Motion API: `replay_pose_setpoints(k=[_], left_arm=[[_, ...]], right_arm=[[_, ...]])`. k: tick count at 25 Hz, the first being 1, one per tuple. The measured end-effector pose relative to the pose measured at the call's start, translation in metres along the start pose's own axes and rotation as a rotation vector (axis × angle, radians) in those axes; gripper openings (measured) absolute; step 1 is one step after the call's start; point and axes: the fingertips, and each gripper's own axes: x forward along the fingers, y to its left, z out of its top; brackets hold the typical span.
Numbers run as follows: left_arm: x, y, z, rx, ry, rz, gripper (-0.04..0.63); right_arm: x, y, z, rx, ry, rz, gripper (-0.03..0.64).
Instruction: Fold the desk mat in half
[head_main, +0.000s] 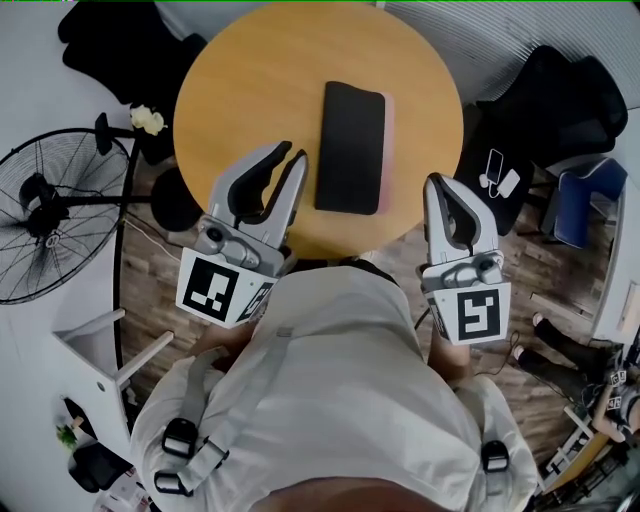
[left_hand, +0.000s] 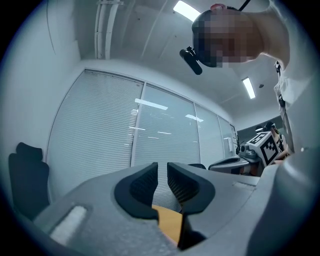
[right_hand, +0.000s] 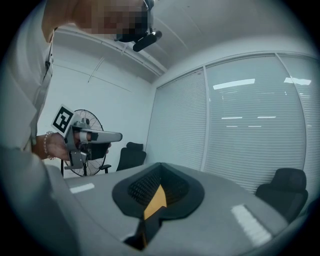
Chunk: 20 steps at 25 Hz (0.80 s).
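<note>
Since the desk mat (head_main: 352, 147) lies folded on the round desk (head_main: 230, 90), untouched by the slightly parted, empty left hand-held gripper (head_main: 292, 153) and the closed, empty right hand-held gripper (head_main: 436, 179), its unpinned top layer may spring open.

I'm looking down at the desk mat (head_main: 351, 146), which is lying flat near the middle of the round wooden table (head_main: 240, 90). It is sitting already folded in half, a narrow black rectangle showing a thin pink edge along its right side.
</note>
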Motion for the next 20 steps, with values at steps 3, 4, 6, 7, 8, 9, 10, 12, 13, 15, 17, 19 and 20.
replay_pose_setpoints(k=[3,4,6,7,8,9,10,12,13,15,17,19,20], left_arm=[[-0.003,0.0007,0.0024,0.002,-0.004,0.009,0.061],[-0.0037,0.0006,0.0024,0.002,-0.005,0.01,0.061],[-0.0045,-0.0005,0.0018,0.006,-0.002,0.012,0.064],[-0.0048,-0.0012,0.0014,0.009,0.001,0.013,0.064],[-0.0051,-0.0018,0.0011,0.013,0.005,0.013,0.064],[-0.0054,-0.0024,0.001,0.016,0.007,0.013,0.066],[-0.0057,-0.0028,0.001,0.018,0.009,0.013,0.067],[-0.0056,-0.0032,0.0003,0.013,0.008,0.008,0.067],[-0.0051,-0.0031,-0.0008,0.005,0.006,0.003,0.067],[-0.0041,-0.0036,-0.0034,-0.008,0.008,-0.004,0.067],[-0.0036,-0.0051,-0.0046,-0.006,0.013,-0.006,0.067],[-0.0029,-0.0061,-0.0053,-0.005,0.017,-0.008,0.067],[-0.0026,-0.0063,-0.0056,-0.005,0.018,-0.009,0.067]], right_arm=[[0.0004,0.0017,0.001,-0.006,0.004,0.007,0.005],[0.0005,0.0022,0.0012,-0.008,0.006,0.009,0.005],[0.0003,0.0026,0.002,-0.011,0.005,0.011,0.005],[0.0,0.0026,0.0025,-0.012,0.005,0.012,0.005],[-0.0003,0.0027,0.003,-0.014,0.005,0.013,0.005],[-0.0006,0.0028,0.0035,-0.015,0.005,0.013,0.005],[-0.0007,0.003,0.0041,-0.016,0.005,0.013,0.005],[-0.0005,0.0034,0.0047,-0.018,0.005,0.012,0.005],[-0.0001,0.0035,0.0047,-0.019,0.005,0.012,0.005],[0.0001,0.0033,0.0045,-0.02,0.006,0.012,0.005],[-0.0007,0.0026,0.005,-0.021,0.007,0.01,0.005],[-0.0014,0.0016,0.0052,-0.021,0.007,0.006,0.005],[-0.0014,0.0014,0.0051,-0.021,0.008,0.004,0.005]])
